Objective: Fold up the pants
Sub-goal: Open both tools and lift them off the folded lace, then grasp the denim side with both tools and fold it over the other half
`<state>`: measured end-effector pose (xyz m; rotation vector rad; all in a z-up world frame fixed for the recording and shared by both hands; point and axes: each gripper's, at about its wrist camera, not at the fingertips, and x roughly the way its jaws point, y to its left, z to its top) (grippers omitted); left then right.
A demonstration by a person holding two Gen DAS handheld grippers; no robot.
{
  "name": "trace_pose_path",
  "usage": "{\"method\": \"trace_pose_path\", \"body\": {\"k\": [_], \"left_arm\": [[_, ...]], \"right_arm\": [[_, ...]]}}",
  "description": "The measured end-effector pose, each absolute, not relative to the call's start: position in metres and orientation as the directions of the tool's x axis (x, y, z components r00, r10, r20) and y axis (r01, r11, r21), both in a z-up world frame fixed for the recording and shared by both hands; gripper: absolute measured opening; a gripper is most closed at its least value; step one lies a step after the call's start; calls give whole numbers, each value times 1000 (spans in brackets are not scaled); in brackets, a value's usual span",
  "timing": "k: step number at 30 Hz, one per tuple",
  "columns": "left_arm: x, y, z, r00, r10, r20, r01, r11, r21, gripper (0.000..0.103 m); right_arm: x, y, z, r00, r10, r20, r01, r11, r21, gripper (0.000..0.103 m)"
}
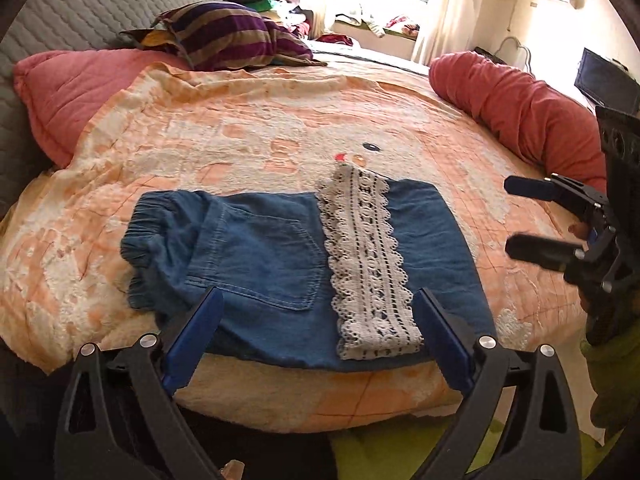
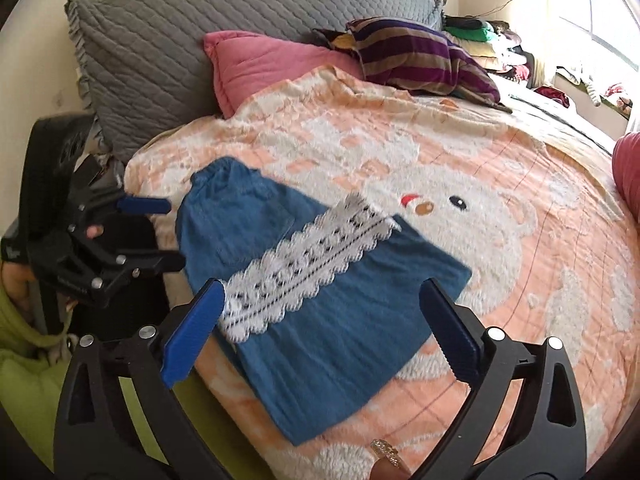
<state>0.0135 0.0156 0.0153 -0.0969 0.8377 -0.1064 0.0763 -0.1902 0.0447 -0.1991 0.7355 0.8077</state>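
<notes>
Blue denim pants (image 1: 276, 256) lie folded flat on the bed near its front edge, elastic waistband at the left. A white lace hem band (image 1: 368, 264) lies across them. My left gripper (image 1: 320, 300) is open and empty, hovering just above the pants' near edge. My right gripper (image 2: 320, 292) is open and empty above the pants (image 2: 332, 320), with the lace band (image 2: 304, 264) just ahead of its left finger. Each gripper shows in the other's view, the right one (image 1: 516, 216) to the right of the pants, the left one (image 2: 172, 236) to their left.
The pants rest on an orange and white bear-pattern blanket (image 1: 240, 128). A red pillow (image 1: 56, 92), a grey quilted headboard cushion (image 2: 200, 32) and a striped cushion (image 1: 232, 36) lie behind. A rolled red quilt (image 1: 520, 108) lies at the right. A green sleeve (image 2: 24, 360) is at the left.
</notes>
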Motion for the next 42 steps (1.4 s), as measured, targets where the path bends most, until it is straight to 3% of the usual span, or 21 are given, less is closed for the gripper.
{"method": "trace_pose_path", "body": {"k": [19, 35, 42], "left_arm": [[11, 74, 4, 660, -86, -747, -88, 978, -190, 95], [15, 140, -23, 638, -103, -763, -219, 926, -309, 95], [28, 135, -37, 635, -171, -753, -195, 908, -371, 92]], "right_arm": [[120, -123, 67, 454, 619, -641, -744, 659, 110, 94], [175, -30, 42, 276, 614, -739, -822, 549, 149, 94], [186, 27, 26, 146, 617, -774, -887, 429, 174, 94]]}}
